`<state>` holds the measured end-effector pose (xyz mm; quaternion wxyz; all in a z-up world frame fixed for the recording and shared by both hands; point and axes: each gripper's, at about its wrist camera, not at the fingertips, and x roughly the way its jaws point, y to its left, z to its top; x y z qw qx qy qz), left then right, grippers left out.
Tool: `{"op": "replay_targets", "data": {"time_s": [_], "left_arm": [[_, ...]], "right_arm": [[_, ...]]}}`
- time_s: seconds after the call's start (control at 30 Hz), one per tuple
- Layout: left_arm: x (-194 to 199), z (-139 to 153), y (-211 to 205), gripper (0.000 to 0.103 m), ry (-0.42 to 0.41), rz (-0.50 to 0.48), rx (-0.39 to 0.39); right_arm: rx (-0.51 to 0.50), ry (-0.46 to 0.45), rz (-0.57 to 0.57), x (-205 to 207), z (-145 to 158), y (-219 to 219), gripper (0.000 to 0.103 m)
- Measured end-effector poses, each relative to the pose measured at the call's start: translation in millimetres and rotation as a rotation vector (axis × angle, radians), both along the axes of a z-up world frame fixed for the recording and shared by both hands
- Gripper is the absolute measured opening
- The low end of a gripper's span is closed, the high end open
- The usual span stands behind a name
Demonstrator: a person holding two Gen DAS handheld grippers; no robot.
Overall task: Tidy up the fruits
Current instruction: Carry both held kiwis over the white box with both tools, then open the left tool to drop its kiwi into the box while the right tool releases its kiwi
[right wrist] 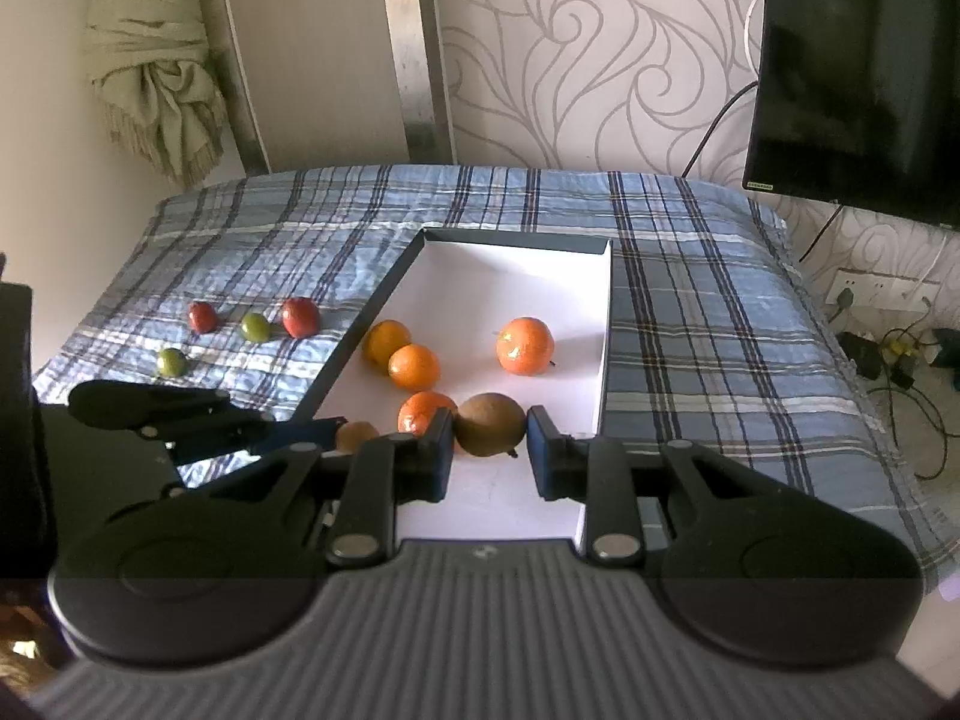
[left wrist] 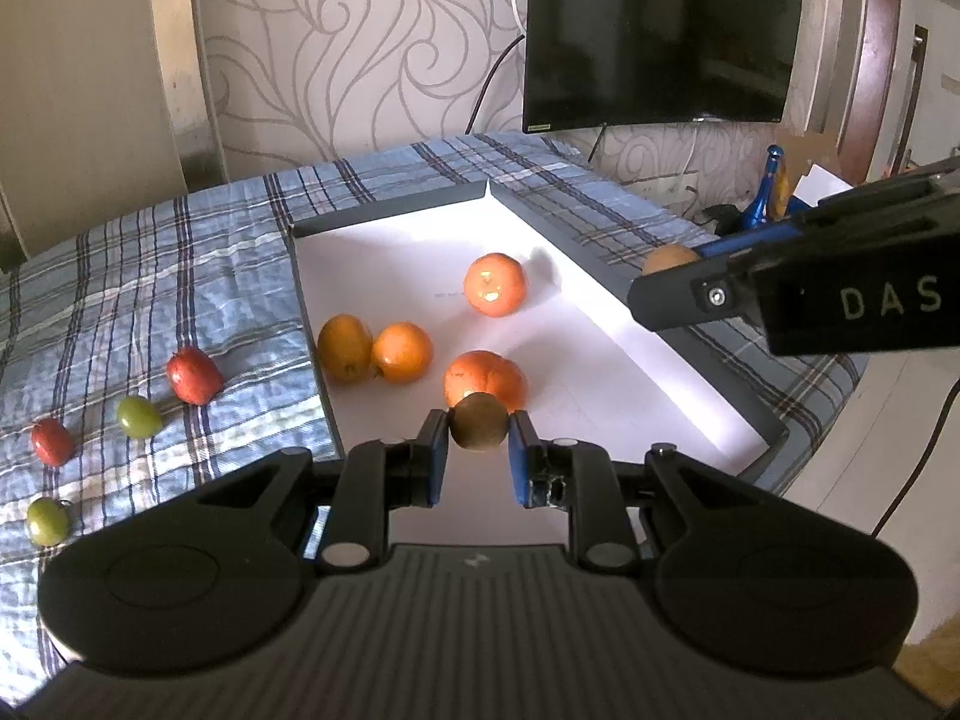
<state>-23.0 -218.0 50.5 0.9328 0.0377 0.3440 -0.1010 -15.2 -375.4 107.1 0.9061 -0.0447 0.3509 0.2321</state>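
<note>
A white tray [left wrist: 420,240] with dark walls lies on a plaid cloth and holds several oranges [left wrist: 495,284]. My left gripper [left wrist: 479,431] is shut on a small brown fruit [left wrist: 479,429] above the tray's near end. My right gripper [right wrist: 489,435] is shut on a larger brown fruit [right wrist: 491,423] over the tray [right wrist: 516,276]; it shows at the right of the left wrist view [left wrist: 672,276]. Two red fruits [left wrist: 193,374] and two green fruits [left wrist: 138,416] lie on the cloth left of the tray, also in the right wrist view [right wrist: 300,317].
A black TV [left wrist: 660,30] hangs on the patterned wall behind the table. A blue object [left wrist: 762,192] and cables [right wrist: 888,360] are off the table's right side. The plaid cloth [right wrist: 720,300] covers the whole tabletop.
</note>
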Motion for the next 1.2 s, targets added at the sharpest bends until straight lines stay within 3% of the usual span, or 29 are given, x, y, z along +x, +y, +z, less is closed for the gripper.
{"op": "replay_targets", "data": {"time_s": [0.7,1.2], "left_arm": [[-13.8,13.3,3.3,0.026,-0.043,-0.013,0.078],[-32.2,16.8,15.2,0.029,-0.089,0.039,0.035]], "right_arm": [[0.069,0.016,-0.028,0.2,-2.6,-2.3,0.029],[-0.002,0.017,0.008,29.3,-3.7,14.7,0.029]]}}
